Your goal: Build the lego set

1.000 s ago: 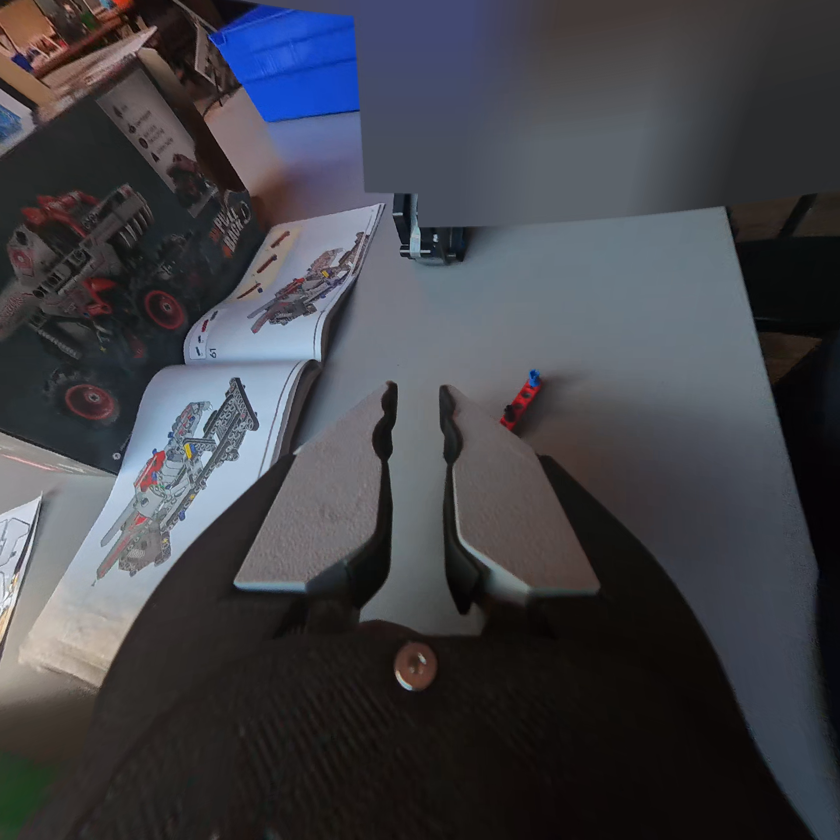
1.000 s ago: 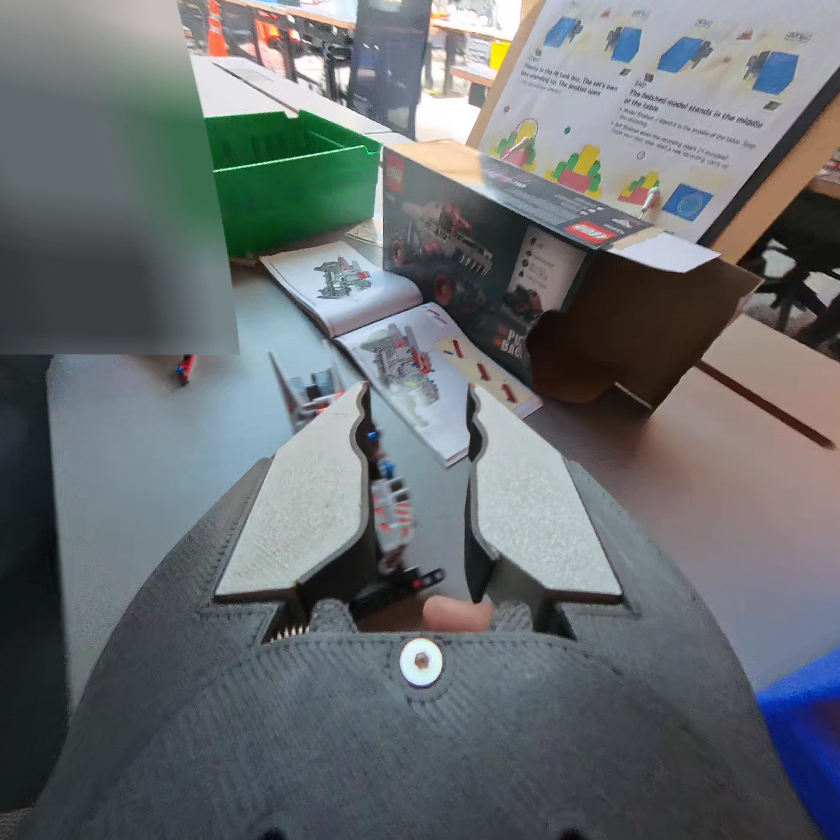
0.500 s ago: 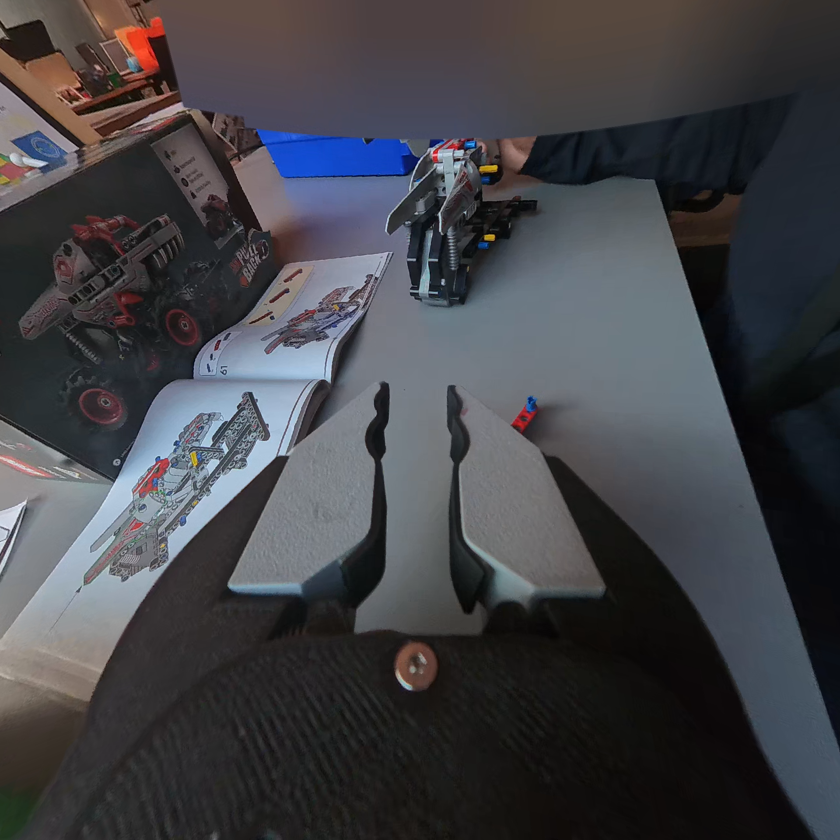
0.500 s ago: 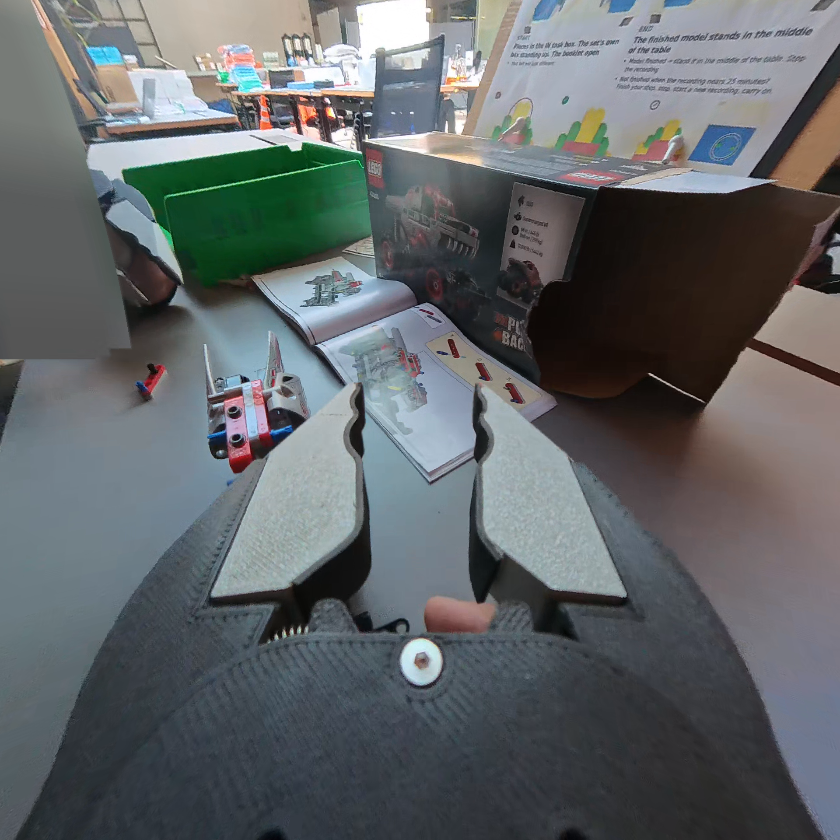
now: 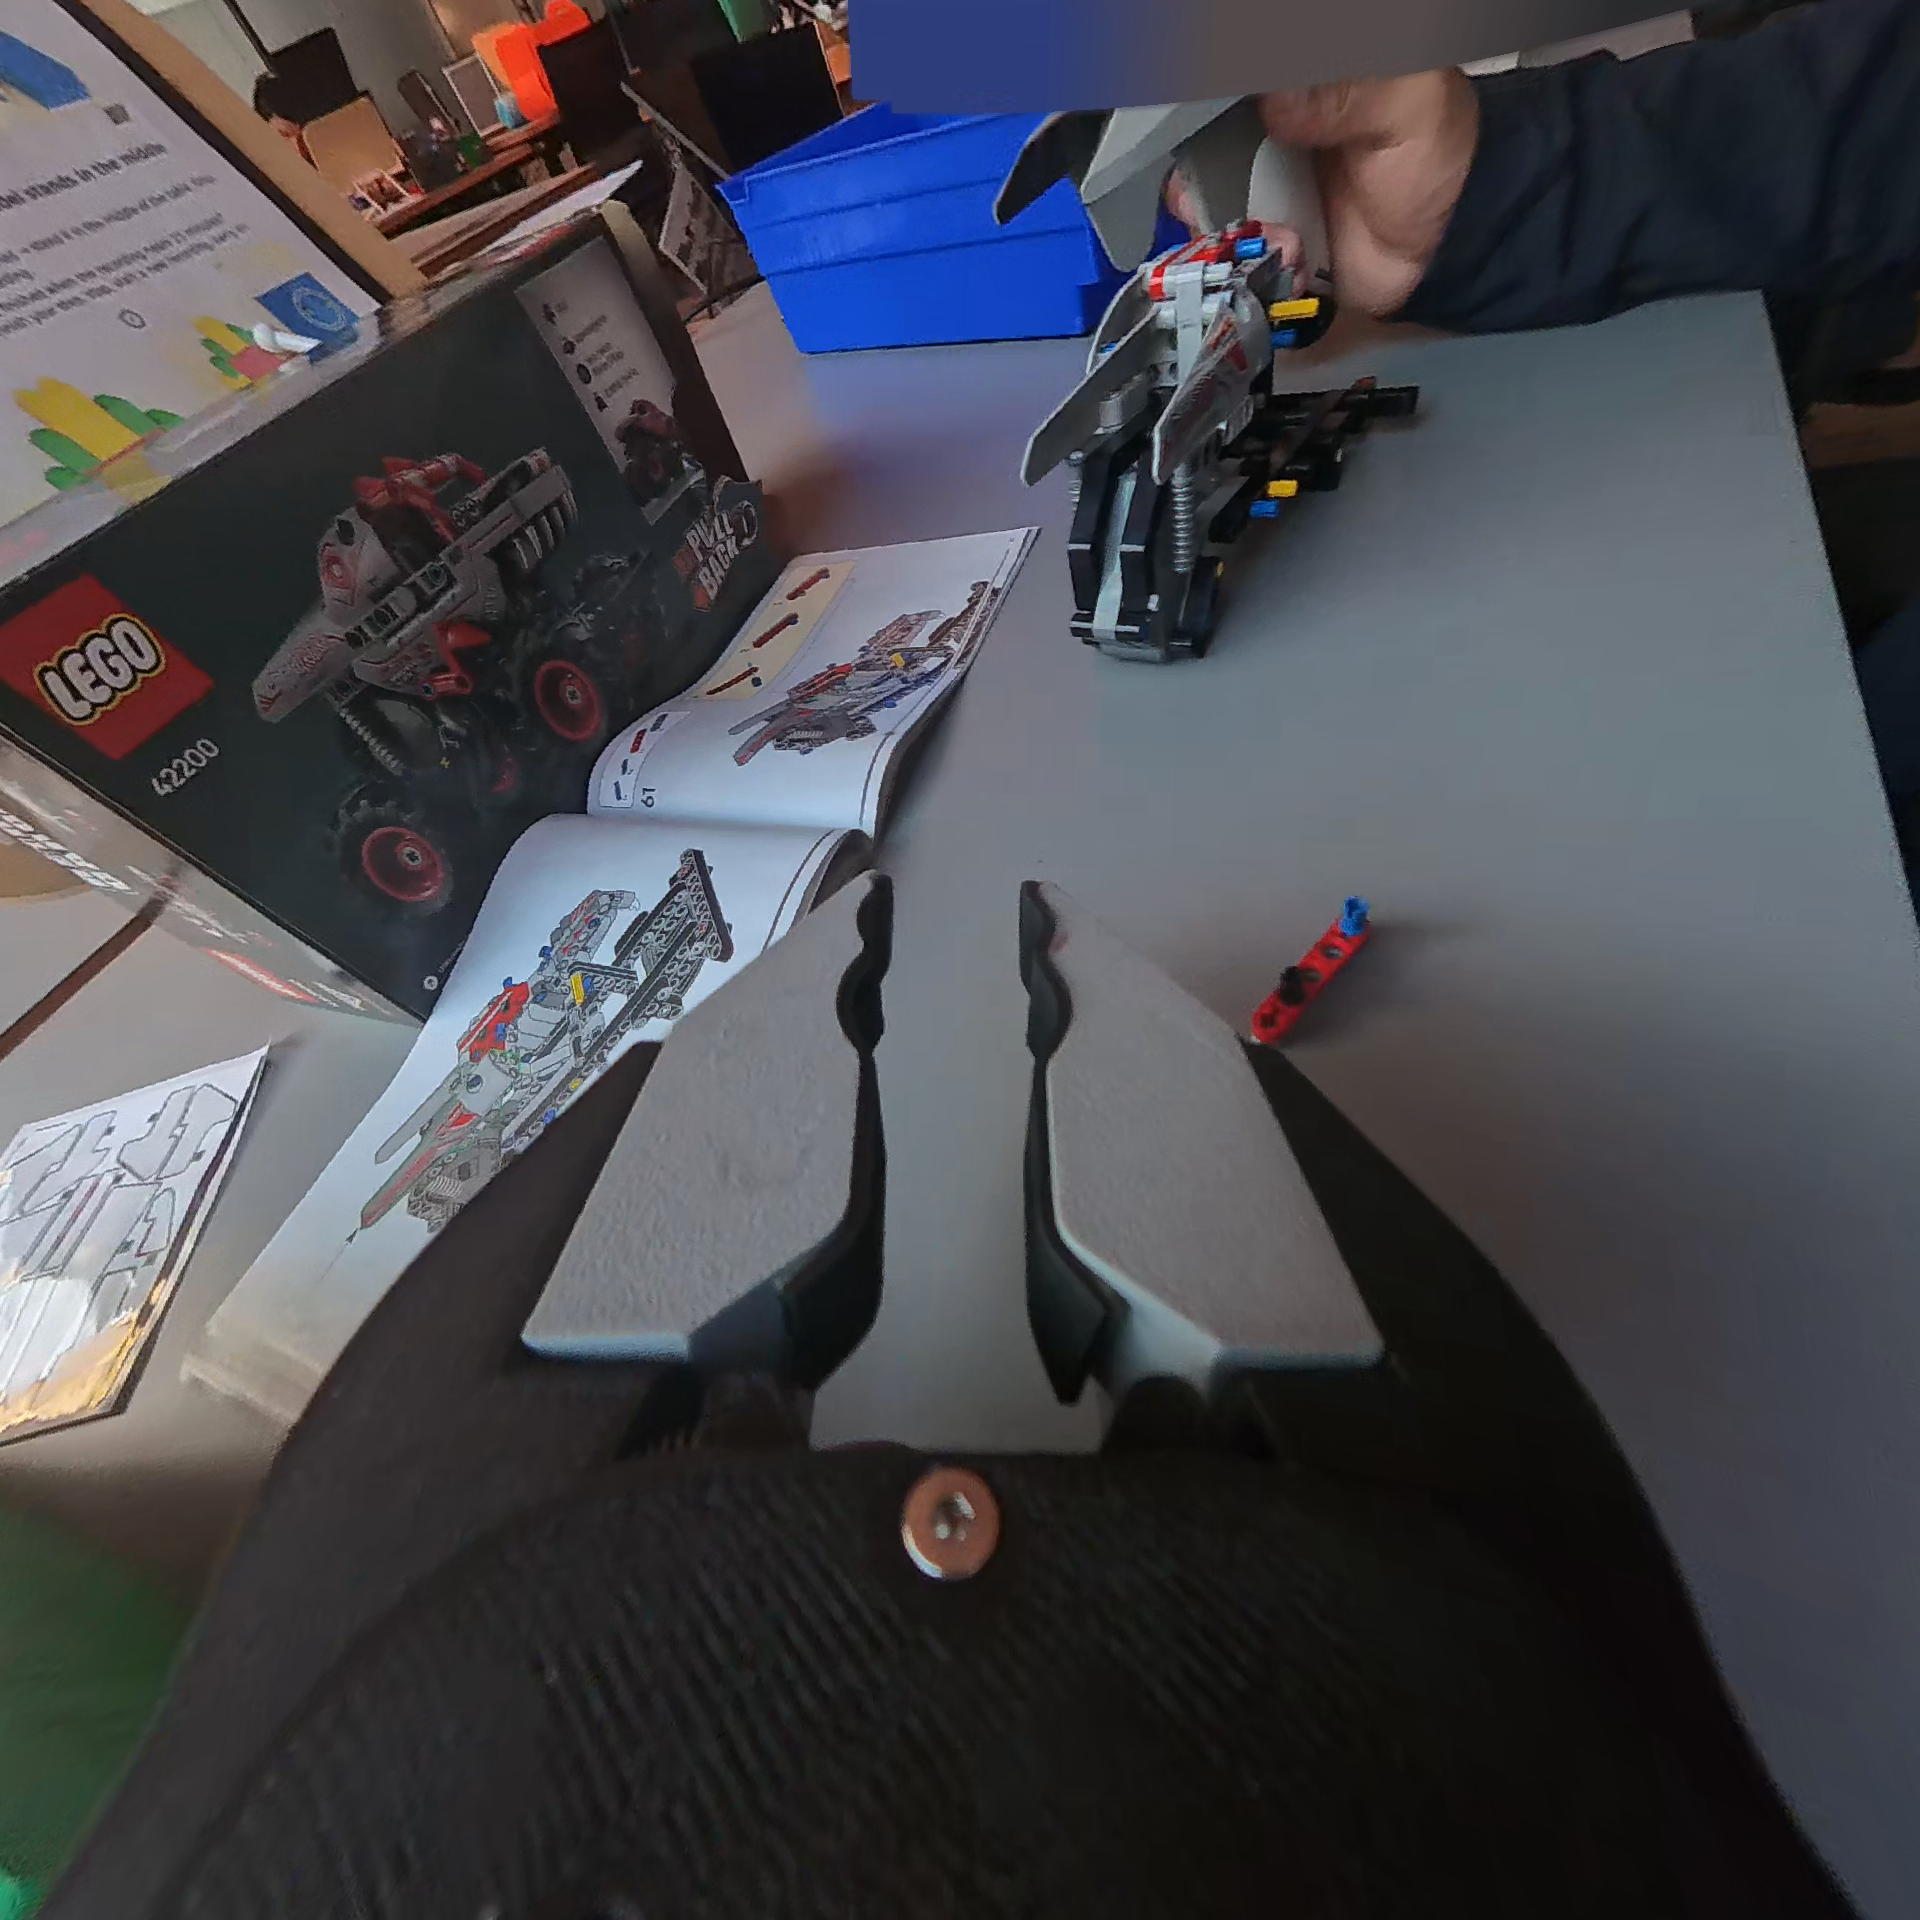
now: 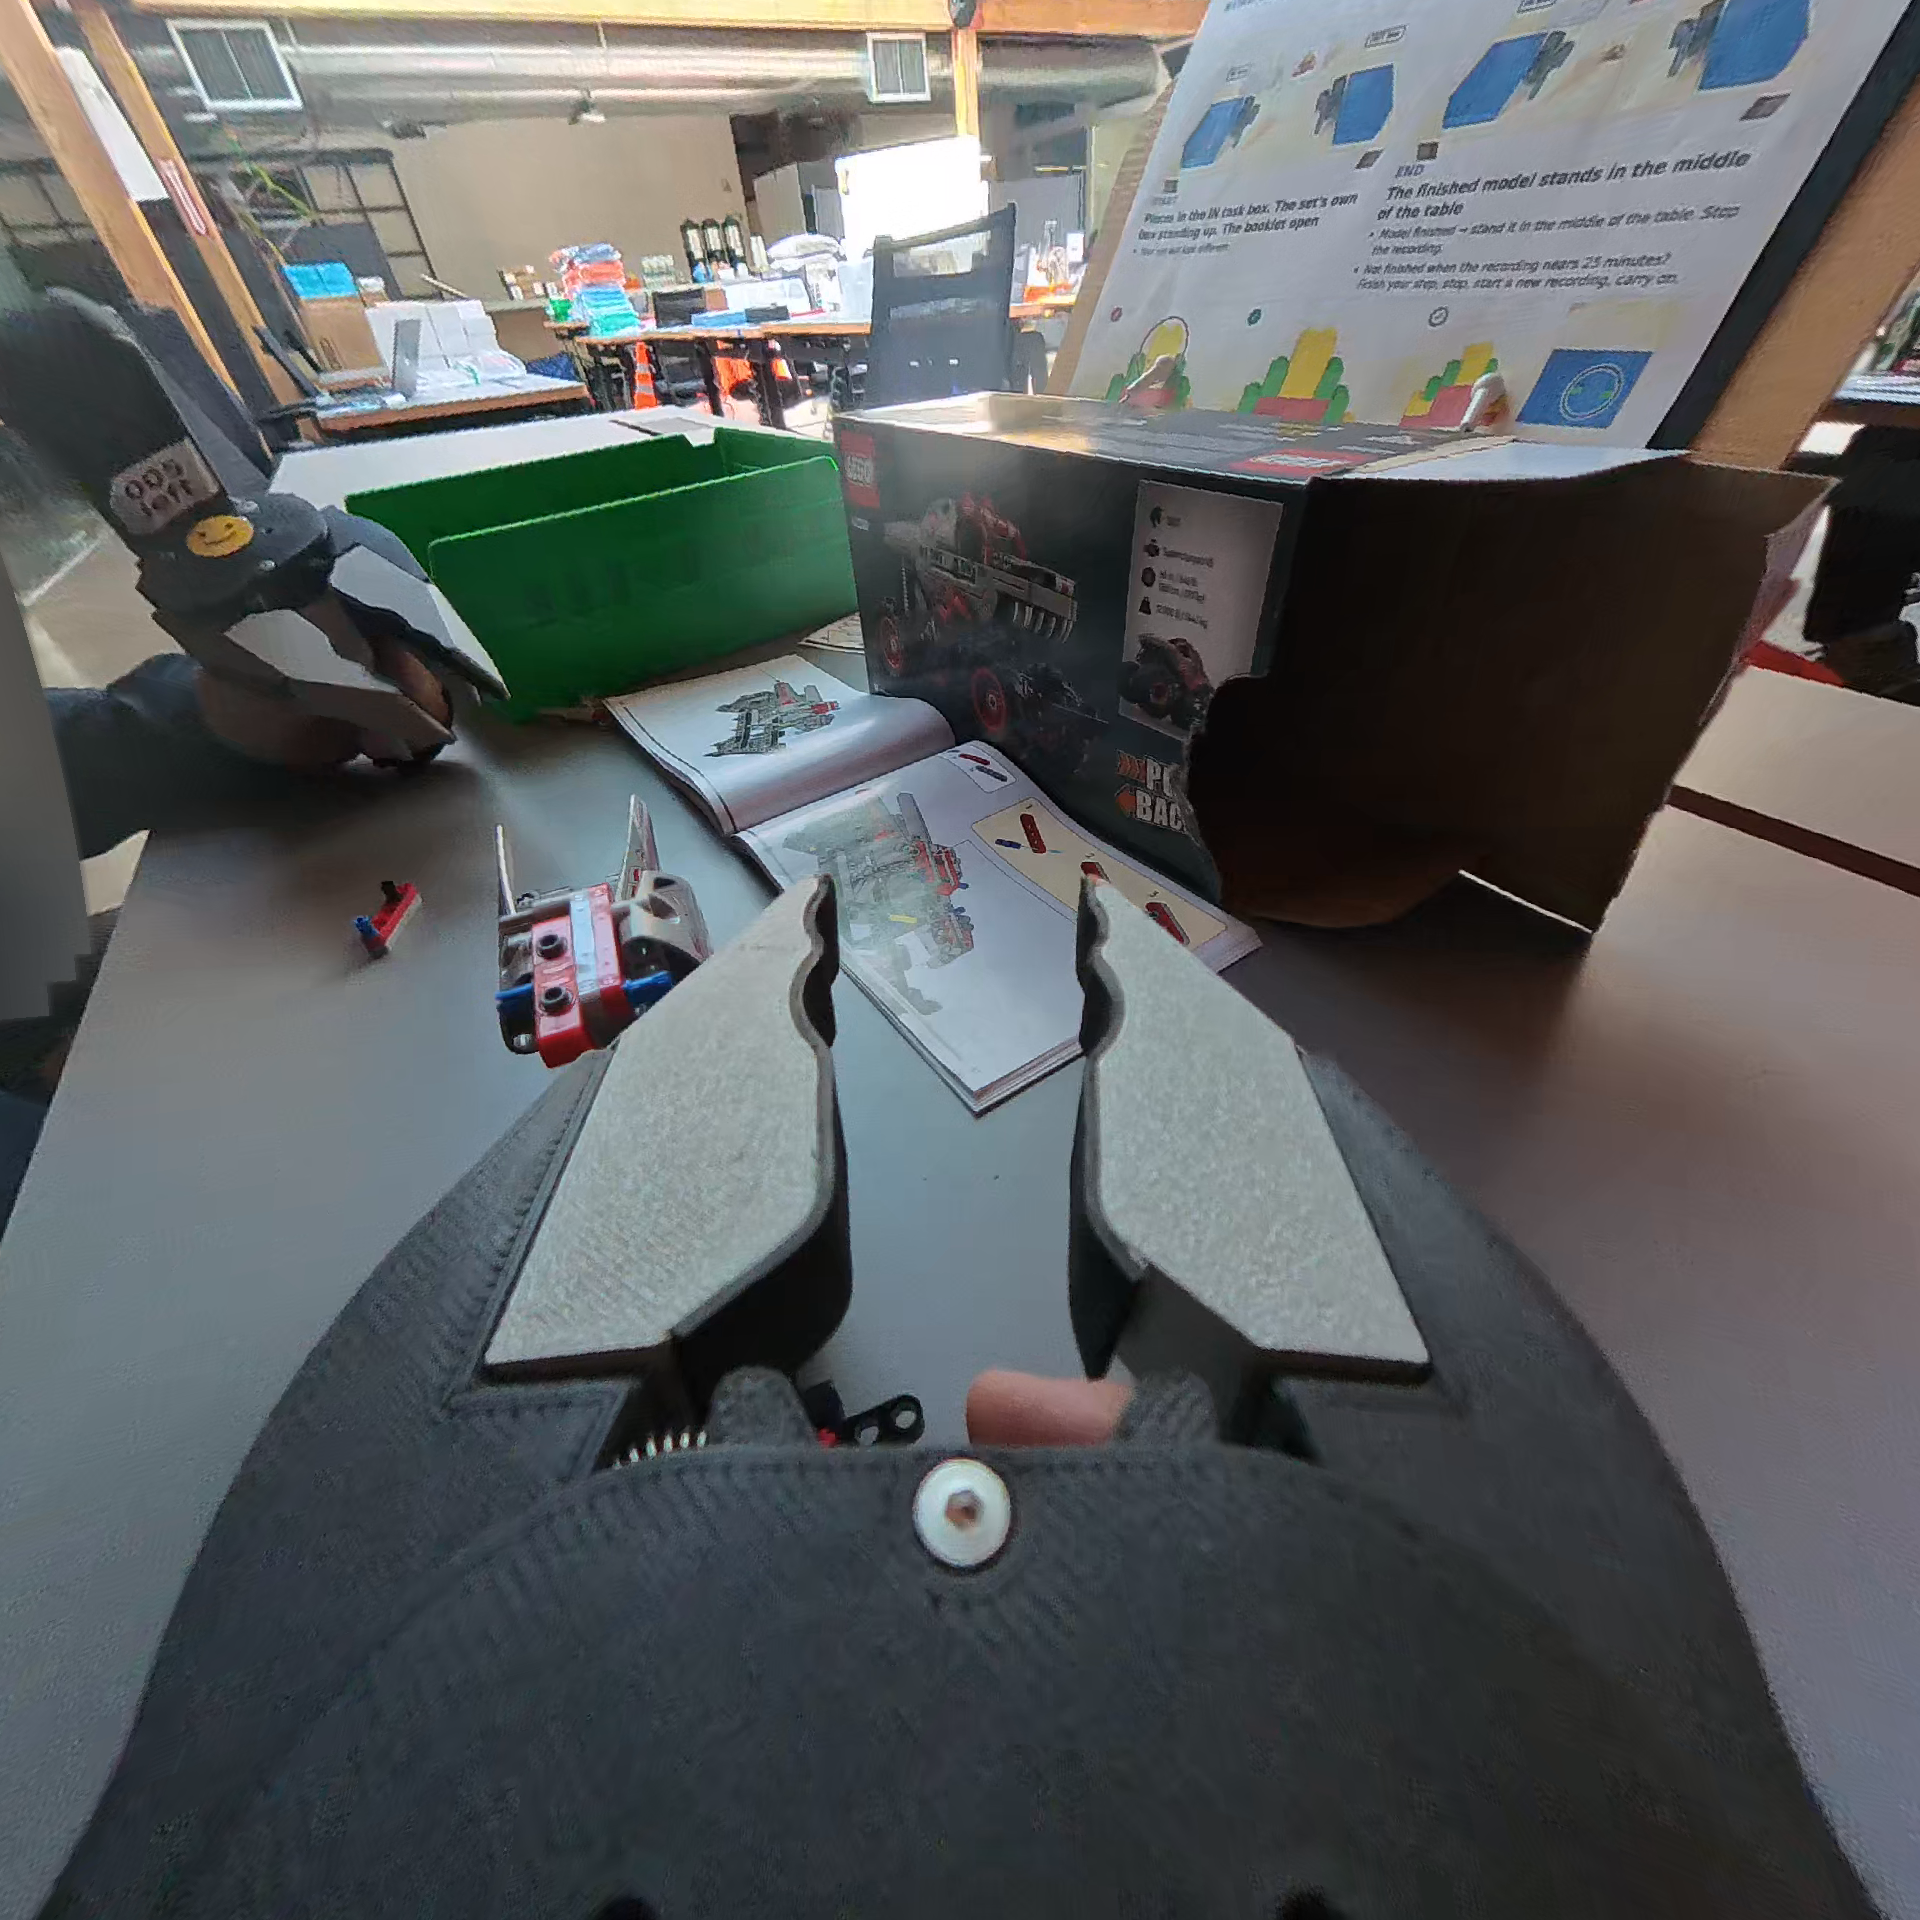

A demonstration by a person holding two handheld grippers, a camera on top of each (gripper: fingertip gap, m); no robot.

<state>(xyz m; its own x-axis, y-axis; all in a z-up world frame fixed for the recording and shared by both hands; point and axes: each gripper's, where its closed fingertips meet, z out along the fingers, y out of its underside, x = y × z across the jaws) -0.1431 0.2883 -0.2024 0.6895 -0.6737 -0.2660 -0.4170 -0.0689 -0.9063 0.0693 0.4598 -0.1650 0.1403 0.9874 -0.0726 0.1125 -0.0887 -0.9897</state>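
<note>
In your left wrist view your left gripper [image 5: 954, 914] gapes empty above the table [image 5: 1558, 831], the part-built model [image 5: 1169, 436] standing beyond, while your right wrist view shows your right gripper [image 6: 951, 935] likewise parted, model [image 6: 582, 956] just left.

Two wrist cameras look low across a grey table [image 5: 1455, 790] from opposite ends, facing each other. Both views share the open booklet [image 5: 790, 707] [image 6: 935, 831], the partly built model [image 5: 1164, 468] [image 6: 592, 945] and the dark box [image 5: 343, 623] [image 6: 1091, 623].
</note>
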